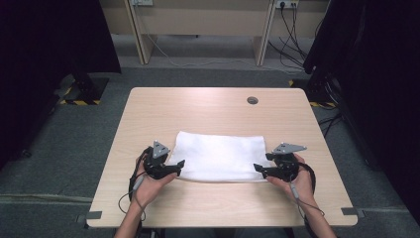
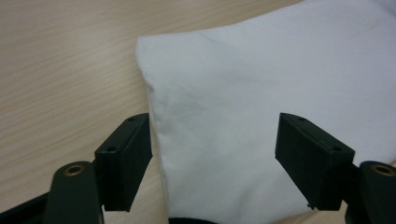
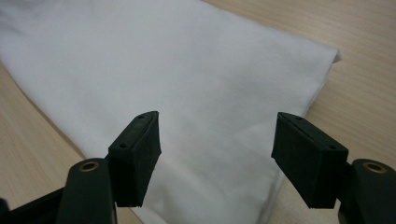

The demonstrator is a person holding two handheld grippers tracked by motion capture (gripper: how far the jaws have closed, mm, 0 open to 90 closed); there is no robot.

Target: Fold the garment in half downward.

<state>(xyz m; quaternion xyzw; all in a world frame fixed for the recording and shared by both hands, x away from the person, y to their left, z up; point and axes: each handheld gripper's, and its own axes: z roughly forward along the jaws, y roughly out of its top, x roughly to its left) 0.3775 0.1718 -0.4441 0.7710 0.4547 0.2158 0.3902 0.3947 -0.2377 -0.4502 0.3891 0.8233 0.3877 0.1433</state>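
High view: L gripper (image 1: 179, 164) & R gripper (image 1: 257, 167), jaws apart, sit at near corners of folded cloth (image 1: 218, 156), prob. just set down flat.

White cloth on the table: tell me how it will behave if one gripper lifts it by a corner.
The white cloth lies flat in soft folded layers, so it would probably droop and unfold. It looks thin, likely light. The left gripper and right gripper stand open at its near corners; lifting both corners should keep it spread.
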